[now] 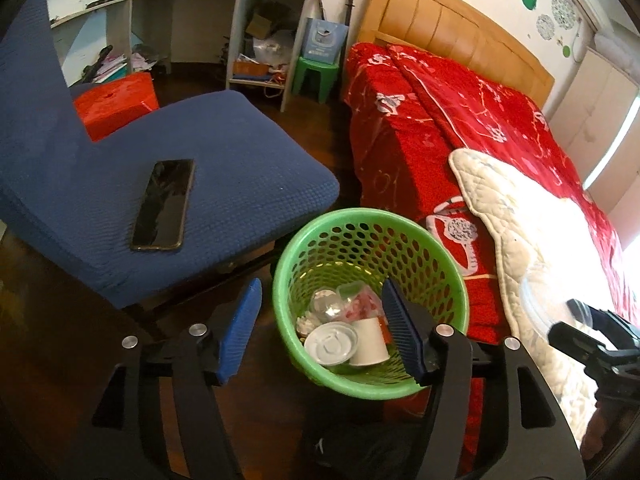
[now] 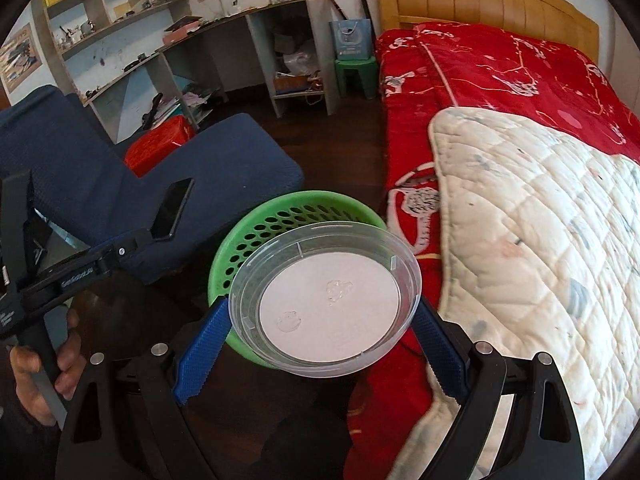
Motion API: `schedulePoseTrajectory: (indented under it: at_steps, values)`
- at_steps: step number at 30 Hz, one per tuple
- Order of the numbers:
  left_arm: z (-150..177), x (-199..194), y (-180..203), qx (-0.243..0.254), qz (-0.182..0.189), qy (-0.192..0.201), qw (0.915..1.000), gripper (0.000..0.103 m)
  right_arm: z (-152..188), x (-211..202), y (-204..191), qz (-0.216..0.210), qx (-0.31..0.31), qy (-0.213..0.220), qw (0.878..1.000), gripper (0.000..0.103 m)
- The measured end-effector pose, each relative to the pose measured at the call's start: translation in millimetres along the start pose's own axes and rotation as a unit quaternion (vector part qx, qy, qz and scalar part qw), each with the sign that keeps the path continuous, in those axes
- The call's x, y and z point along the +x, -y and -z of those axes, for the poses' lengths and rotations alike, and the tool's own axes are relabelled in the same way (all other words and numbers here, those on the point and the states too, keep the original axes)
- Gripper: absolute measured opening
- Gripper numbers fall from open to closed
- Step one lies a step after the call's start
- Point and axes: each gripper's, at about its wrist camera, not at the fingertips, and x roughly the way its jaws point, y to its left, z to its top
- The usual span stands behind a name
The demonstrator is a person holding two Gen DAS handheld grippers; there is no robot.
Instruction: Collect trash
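the right gripper [image 2: 320,344] holds a clear round plastic lid [image 2: 326,300] across its width, one blue pad on the lid's left rim and the other on its right rim, jaws spread wide to fit it. the lid is tilted toward the camera, with a white disc showing through it and a couple of droplets on its face. directly behind and partly under the lid stands the green basket [image 2: 240,248], on the dark floor between the blue chair [image 2: 224,160] to the left and the red bedcover [image 2: 408,152] to the right.

the left gripper [image 1: 320,328] hangs over the same green basket [image 1: 360,236] with its jaws apart and nothing between the pads; its right finger crosses the basket's mouth. below it in the basket lie a white paper cup [image 1: 370,340], a white lid [image 1: 330,342] and clear plastic pieces. left of that gripper a black phone [image 1: 164,204] lies flat on the chair seat. a cream quilt [image 2: 540,240] covers the bed to the right.
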Motion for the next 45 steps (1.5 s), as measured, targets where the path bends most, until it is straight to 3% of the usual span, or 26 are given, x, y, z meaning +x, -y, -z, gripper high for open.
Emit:
schedulePoseTrajectory:
  at_steps: [12,19,29,36,45]
  values:
    - [0.6,-14.7,-8.8,-0.009,-0.007,0.020,0.9997,0.070,-16.7,38.2,-35.6,-0.021,-0.024,-0.009,0.999,0.087]
    - [2.7,-17.1,-7.7,-0.008,-0.005,0.017,0.9998,0.071,-13.2,36.4,-37.8,-0.026,-0.025,-0.008,0.999,0.088]
    - [11.5,-30.6,19.7,0.012,0.007,0.024,0.9996,0.073,7.1,-6.7,-6.0,-0.005,0.016,0.008,1.000,0.089]
    - [20.1,-45.3,47.7,0.039,0.011,0.033,0.9986,0.079,32.0,-48.8,25.8,0.039,0.041,0.027,0.998,0.090]
    - [35.3,-61.0,84.5,0.051,0.044,0.025,0.9974,0.087,67.2,-96.3,47.0,0.094,0.053,0.054,0.993,0.091]
